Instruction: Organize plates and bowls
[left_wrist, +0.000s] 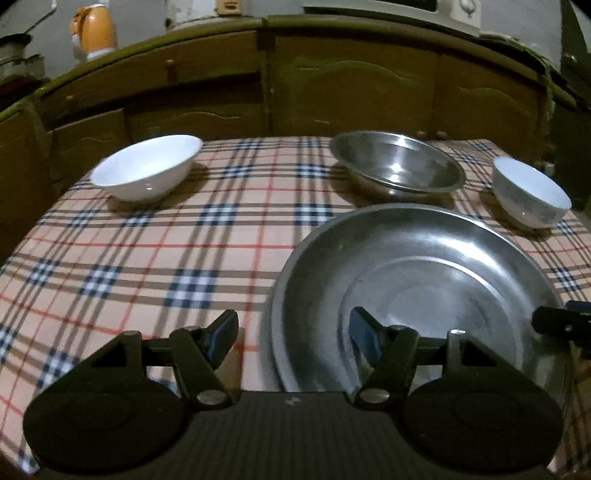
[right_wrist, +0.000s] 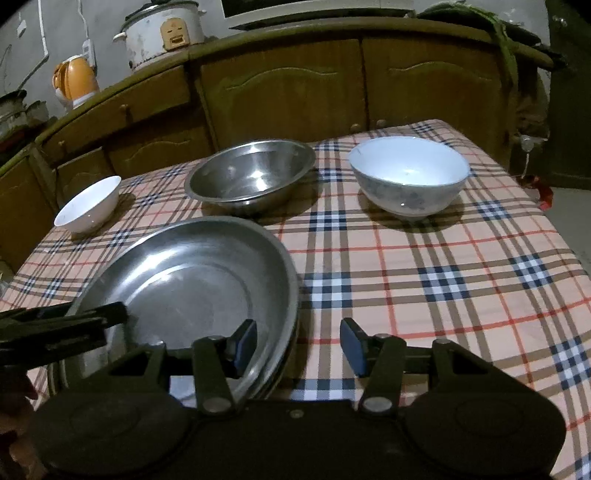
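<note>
Largest in my view is the table (right_wrist: 461, 280) under its plaid cloth, backed by a wooden cabinet (right_wrist: 280, 92). On the near part of the cloth lies the steel plate (left_wrist: 436, 280); at its near edge in the right wrist view I make out what look like further rims beneath it, so I judge this to be a stack already begun, though I cannot count its members. Behind it sits the steel bowl (left_wrist: 399, 170), apart from the plate. The patterned white bowl (right_wrist: 408, 181) stands toward the right side of the table, and the plain white bowl (left_wrist: 147, 170) toward the far left, both alone and well apart from each other. By my reading the plates are gathered and the three bowls remain to be nested or grouped, so the task is partly done. My left gripper (left_wrist: 293, 332) points forward and downward, released, straddling the plate's left rim with one pad over the cloth and the other inside the dish; neither presses the metal. My right gripper (right_wrist: 299, 341) is tilted down in the same way and likewise released, straddling the plate's right rim, its pads clear of the rim. Nothing is grasped by either claw; the plate rests on the table on its own.
</note>
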